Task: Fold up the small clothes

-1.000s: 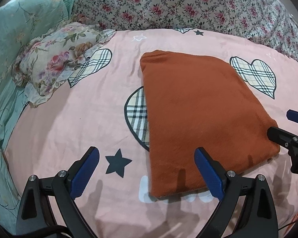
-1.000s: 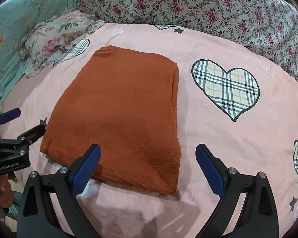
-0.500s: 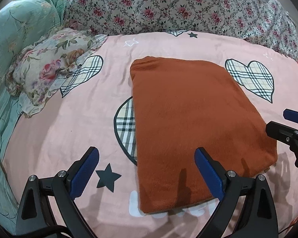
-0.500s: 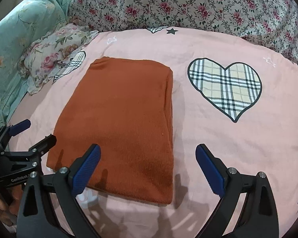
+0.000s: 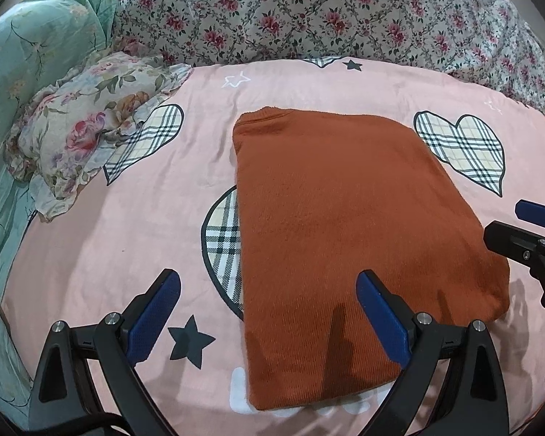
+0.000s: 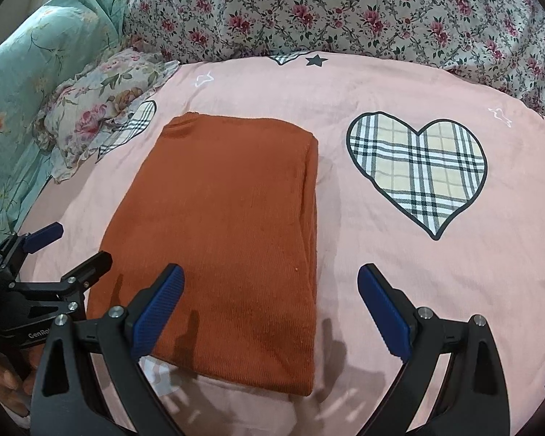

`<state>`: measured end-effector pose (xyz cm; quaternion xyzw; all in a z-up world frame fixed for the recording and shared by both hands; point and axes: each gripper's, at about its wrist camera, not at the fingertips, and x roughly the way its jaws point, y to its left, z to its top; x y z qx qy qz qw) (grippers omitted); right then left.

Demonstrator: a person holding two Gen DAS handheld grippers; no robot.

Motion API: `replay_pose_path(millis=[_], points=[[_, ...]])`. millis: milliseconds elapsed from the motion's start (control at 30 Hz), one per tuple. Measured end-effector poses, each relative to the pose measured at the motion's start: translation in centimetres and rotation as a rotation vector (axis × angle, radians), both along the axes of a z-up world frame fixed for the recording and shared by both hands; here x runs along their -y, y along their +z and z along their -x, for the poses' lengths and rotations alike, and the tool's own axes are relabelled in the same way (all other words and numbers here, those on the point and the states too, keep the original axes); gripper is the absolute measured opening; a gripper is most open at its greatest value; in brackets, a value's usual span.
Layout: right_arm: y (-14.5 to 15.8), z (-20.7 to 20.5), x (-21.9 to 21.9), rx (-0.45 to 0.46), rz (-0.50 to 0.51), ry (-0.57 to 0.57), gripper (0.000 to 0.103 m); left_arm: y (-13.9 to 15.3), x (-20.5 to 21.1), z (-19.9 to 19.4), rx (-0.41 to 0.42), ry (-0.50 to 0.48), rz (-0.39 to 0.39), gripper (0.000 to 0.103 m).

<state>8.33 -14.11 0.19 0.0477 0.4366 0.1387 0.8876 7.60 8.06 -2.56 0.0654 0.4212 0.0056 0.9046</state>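
Two tools hang over the bed, and neither has hold of anything. The left tool (image 5: 267, 312) stands with its blue fingers (image 5: 155, 312) spread wide, one over the pink sheet (image 5: 127, 239) beside a dark star (image 5: 190, 341), the other above the near edge of the sweater (image 5: 338, 225). The right tool (image 6: 270, 309) is spread just as wide, its left finger over the sweater's near right part and its right finger over bare sheet. The rust-orange sweater lies folded into a flat, neat rectangle in the middle of the bed, one short end toward the tools and the other toward the pillows. It covers part of a plaid heart (image 5: 223, 243) on its left side, while another plaid heart (image 6: 418, 167) lies clear of it on the right. From the left wrist view the right tool shows at the right edge, near the sweater's corner; from the right wrist view the left tool shows at the left edge, with a hand (image 6: 3, 381) under it. At the head of the bed sit a flowered pillow (image 5: 87, 123), a teal quilt (image 5: 36, 54) and a rose-print quilt (image 5: 327, 14).
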Motion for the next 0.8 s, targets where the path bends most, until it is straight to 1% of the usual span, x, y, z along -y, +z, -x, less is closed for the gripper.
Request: replay_pose_path(millis=[800], points=[[-0.4,-1.3,-0.2,-0.006,-0.004,0.005,0.096,-0.1,-0.1,-1.5,-0.004,0.015,0.006,0.098]])
